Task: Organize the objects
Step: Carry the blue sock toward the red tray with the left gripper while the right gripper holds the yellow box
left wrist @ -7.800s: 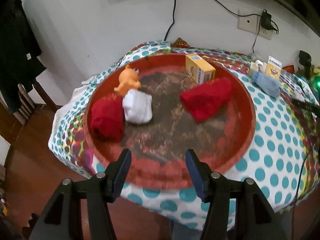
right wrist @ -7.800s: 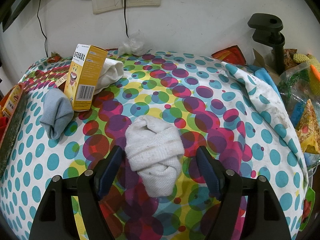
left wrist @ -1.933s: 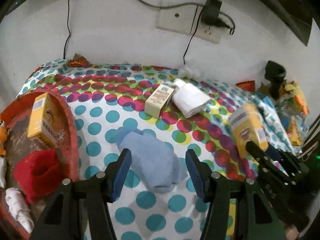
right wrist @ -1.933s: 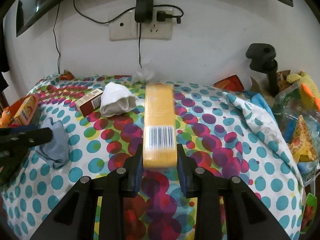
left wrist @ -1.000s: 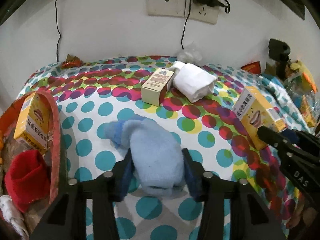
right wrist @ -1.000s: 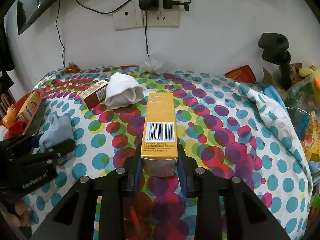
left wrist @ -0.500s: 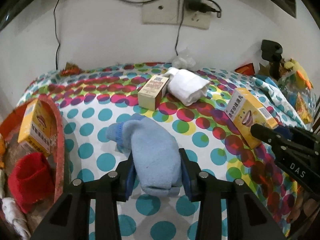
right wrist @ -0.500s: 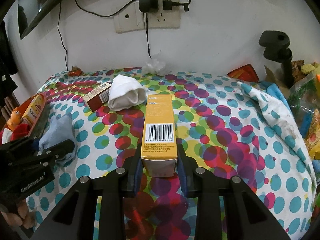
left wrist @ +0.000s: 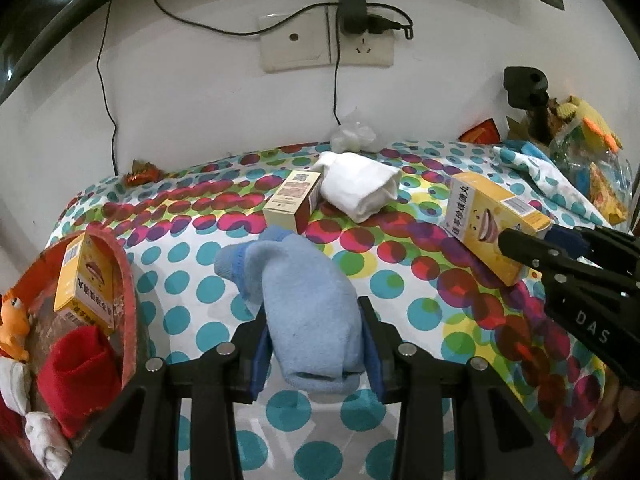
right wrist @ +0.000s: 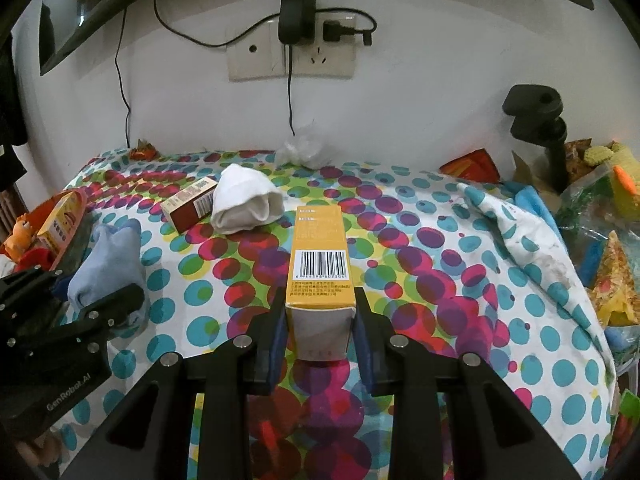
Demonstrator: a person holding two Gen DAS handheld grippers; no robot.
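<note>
My left gripper (left wrist: 316, 344) is shut on a rolled light-blue sock (left wrist: 308, 304), its pads pressing both sides; the sock's cuff end points away over the dotted tablecloth (left wrist: 200, 248). My right gripper (right wrist: 320, 324) is shut on a yellow box (right wrist: 322, 260) with a barcode on top, held lengthwise above the cloth. That same yellow box (left wrist: 492, 224) shows at the right in the left wrist view. At the left edge sits the red tray (left wrist: 128, 280), holding another yellow box (left wrist: 86, 280), a red sock (left wrist: 78, 368), white cloth and an orange toy (left wrist: 14, 328).
A small brown-and-cream box (left wrist: 292, 200) and a rolled white sock (left wrist: 360, 188) lie at the back middle of the table. A crumpled plastic wrap (left wrist: 354, 138) sits by the wall under the socket. Bags, toys and a black clamp (right wrist: 540, 128) crowd the right edge.
The left gripper has closed tighter on the blue sock and lifted it slightly. The right gripper still holds the yellow box in about the same place.
</note>
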